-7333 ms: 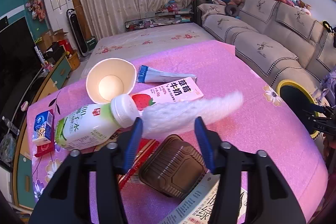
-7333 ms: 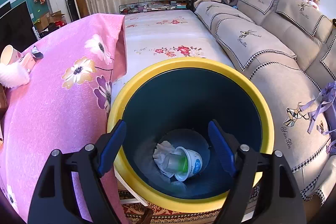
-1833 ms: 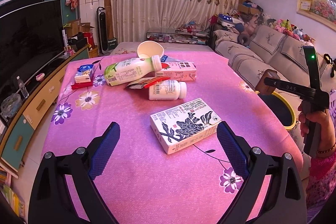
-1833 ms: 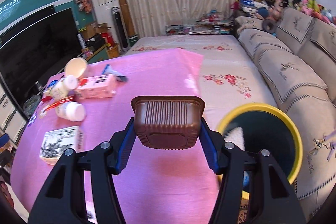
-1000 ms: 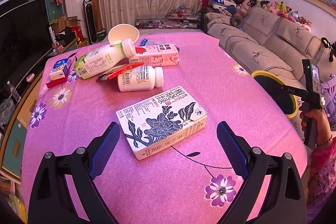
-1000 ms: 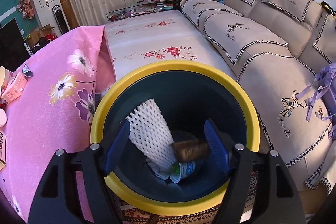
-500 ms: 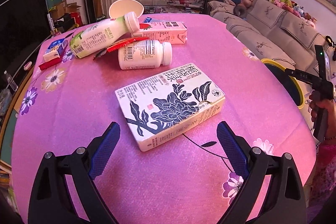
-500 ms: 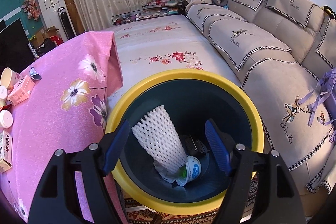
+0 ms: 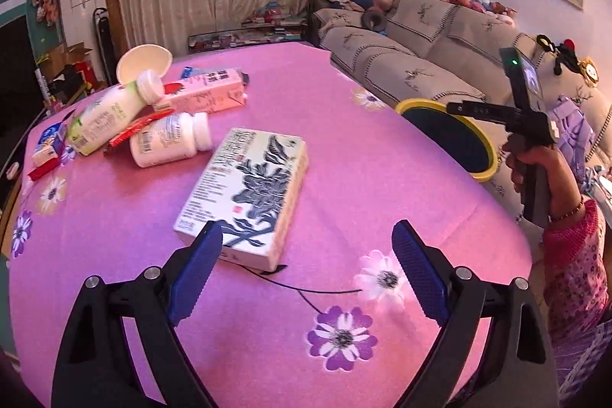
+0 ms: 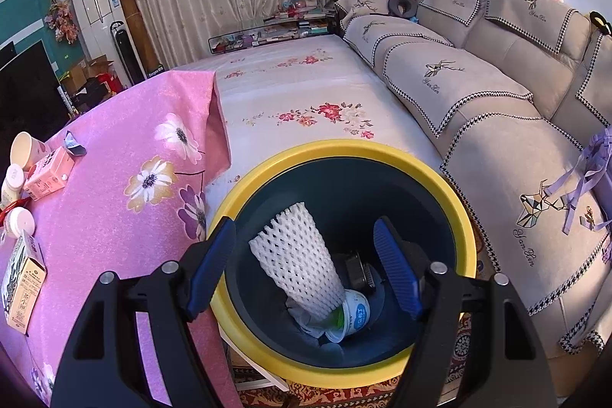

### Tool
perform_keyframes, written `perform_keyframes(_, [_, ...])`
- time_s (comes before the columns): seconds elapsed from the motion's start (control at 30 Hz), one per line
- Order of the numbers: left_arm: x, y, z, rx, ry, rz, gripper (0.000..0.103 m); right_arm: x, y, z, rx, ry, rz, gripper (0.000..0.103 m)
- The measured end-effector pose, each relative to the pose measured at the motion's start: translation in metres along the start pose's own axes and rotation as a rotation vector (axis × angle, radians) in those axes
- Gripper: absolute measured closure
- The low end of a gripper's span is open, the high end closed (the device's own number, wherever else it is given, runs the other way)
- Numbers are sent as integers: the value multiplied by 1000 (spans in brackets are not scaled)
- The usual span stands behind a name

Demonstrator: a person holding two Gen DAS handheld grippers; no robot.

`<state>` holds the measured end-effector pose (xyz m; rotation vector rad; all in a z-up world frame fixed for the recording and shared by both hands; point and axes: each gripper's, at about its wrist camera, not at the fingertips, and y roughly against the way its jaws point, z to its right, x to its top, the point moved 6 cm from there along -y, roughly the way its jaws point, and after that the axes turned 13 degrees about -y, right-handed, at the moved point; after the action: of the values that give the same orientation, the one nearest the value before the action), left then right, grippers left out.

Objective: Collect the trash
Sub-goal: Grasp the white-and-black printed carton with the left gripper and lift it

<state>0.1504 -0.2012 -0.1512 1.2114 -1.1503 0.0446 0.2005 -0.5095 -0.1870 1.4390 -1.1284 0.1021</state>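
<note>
My left gripper (image 9: 306, 274) is open and empty, low over the pink tablecloth (image 9: 363, 159). A white box with a dark flower print (image 9: 248, 190) lies just ahead of its left finger (image 9: 195, 270). Behind it lie a white pill bottle (image 9: 168, 144), a green-labelled drink bottle (image 9: 111, 113), a pink milk carton (image 9: 206, 94) and a paper cup (image 9: 143, 62). My right gripper (image 10: 306, 266) is open and empty above the yellow-rimmed dark bin (image 10: 344, 151). In the bin are a white foam net (image 10: 302, 262), a yogurt cup (image 10: 355, 312) and a brown tray (image 10: 359, 270).
A beige sofa (image 10: 497, 102) runs along the right, close to the bin. A white floral bed (image 10: 298, 90) lies beyond the table. The right gripper's handle and hand (image 9: 531, 155) show at the table's right edge. A small blue carton (image 9: 48, 146) sits at far left.
My right gripper let the brown tray drop into the bin and has risen a little. My left gripper moved in closer to the flower-print box.
</note>
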Motion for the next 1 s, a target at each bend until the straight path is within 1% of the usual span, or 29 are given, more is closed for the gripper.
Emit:
perform_keyframes(0.1, [0,-14,-31,60,40,-36,13,1,1,0,4,-3,2,32])
perform_keyframes(0.17, [2,-23,-42,78,27,-53,13,1,1,-1,4,1,3,32])
perform_keyframes(0.23, [4,-34,-47,67,3,-71,13,1,2,-1,4,3,3,32])
perform_keyframes(0.33, [9,-54,-46,18,-17,-98,13,2,3,0,1,-1,4,32])
perform_keyframes(0.43, [12,-75,-48,3,-19,-137,13,2,2,1,-1,0,2,32])
perform_keyframes(0.6, [11,-96,-44,20,-48,-188,14,1,0,2,0,2,-5,32])
perform_keyframes(0.63, [11,-97,-43,26,-53,-197,14,1,-1,3,0,0,-5,32])
perform_keyframes(0.67, [11,-99,-44,34,-57,-203,18,1,-1,4,1,-4,-6,32])
perform_keyframes(0.8, [12,-98,-43,25,-60,-198,29,-1,-3,6,6,-12,-10,32])
perform_keyframes(0.9, [13,-95,-38,18,-63,-190,31,-3,-3,7,13,-17,-14,32])
perform_keyframes(1.0, [22,-84,-33,12,-72,-158,32,-4,-1,10,15,-22,-11,32])
